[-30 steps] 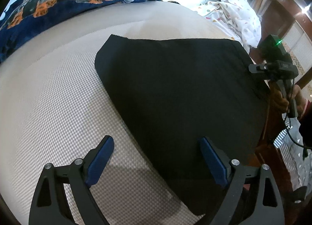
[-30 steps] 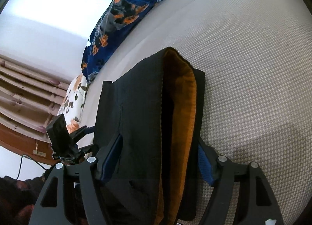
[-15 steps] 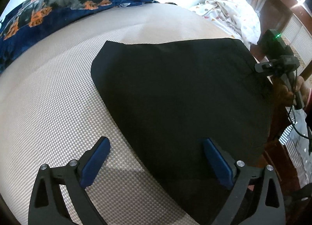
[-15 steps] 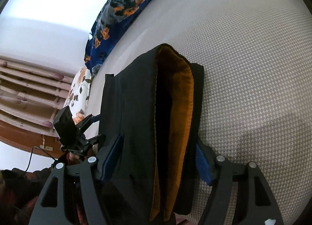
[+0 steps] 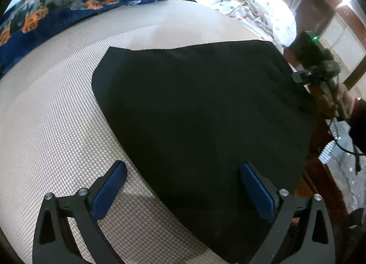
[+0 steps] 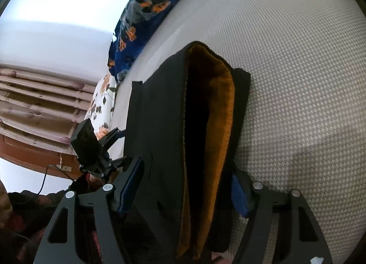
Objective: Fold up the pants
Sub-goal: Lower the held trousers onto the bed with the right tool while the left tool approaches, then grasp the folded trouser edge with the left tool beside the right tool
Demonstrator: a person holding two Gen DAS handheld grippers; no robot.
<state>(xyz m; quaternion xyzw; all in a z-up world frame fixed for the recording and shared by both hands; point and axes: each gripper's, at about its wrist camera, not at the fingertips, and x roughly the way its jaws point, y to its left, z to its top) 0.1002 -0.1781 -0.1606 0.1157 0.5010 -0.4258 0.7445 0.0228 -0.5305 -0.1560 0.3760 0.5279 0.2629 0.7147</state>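
Pants (image 5: 201, 113): one pair, black with an orange lining, folded.
Grippers: two, namely the left gripper (image 5: 183, 186) and the right gripper (image 6: 185, 193).
Blue pads per gripper: two.
Mattress (image 5: 57, 108): one, beige woven surface.
Blue blankets (image 5: 68, 1): one, with orange and grey print.
White patterned bedding heaps (image 5: 263, 10): one.
Floral pillows (image 6: 100, 108): one.
Curtains (image 6: 34, 104): one, pleated.

Bright backlight glare, soft shadows, fisheye-warped edges.
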